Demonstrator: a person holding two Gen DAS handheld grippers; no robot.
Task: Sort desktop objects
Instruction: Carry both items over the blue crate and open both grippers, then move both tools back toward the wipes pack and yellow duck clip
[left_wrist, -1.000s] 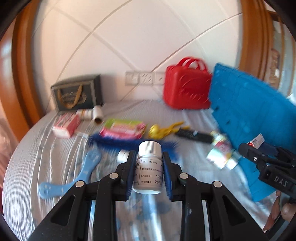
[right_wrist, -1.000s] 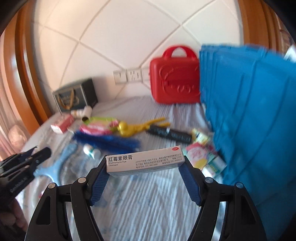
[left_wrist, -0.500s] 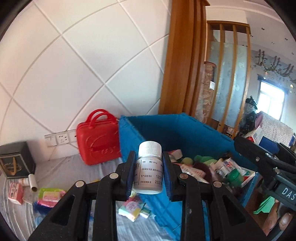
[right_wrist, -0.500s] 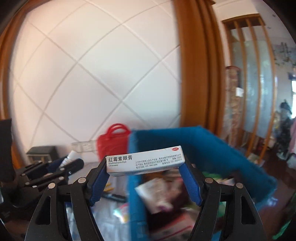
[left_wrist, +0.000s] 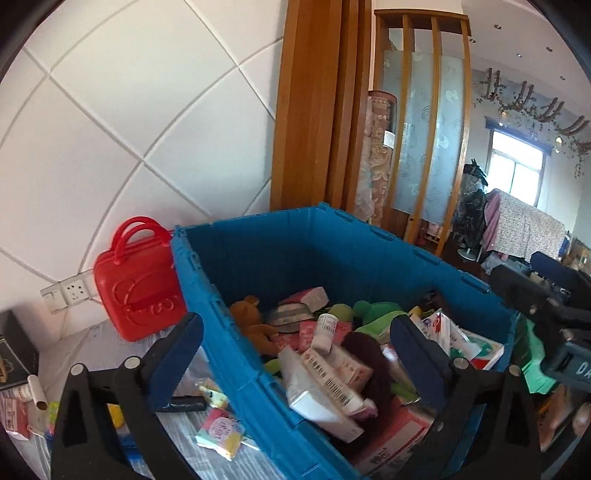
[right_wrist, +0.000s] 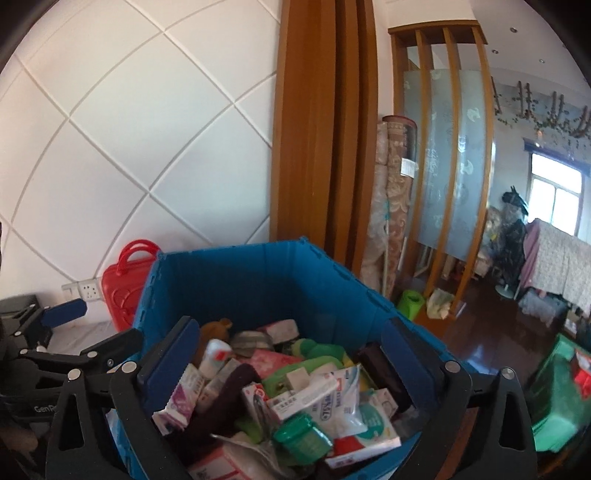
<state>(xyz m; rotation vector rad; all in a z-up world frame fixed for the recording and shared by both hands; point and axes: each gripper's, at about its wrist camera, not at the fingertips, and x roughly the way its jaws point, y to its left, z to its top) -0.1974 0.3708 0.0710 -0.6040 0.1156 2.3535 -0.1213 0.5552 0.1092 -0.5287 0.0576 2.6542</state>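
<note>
You are spreading both grippers' fingers, left (left_wrist: 295, 365) and right (right_wrist: 291, 365), empty, above the bin (left_wrist: 369, 254), dropping items in.

A lived-in home: white padded wall panels (right_wrist: 110, 147), a wooden screen with frosted glass (right_wrist: 443, 147), rolled rugs (right_wrist: 391, 206) leaning beside it, dark wood floor (right_wrist: 480, 339), and laundry draped on a rack (left_wrist: 524, 221) beneath a sunlit window (left_wrist: 517, 162).
</note>
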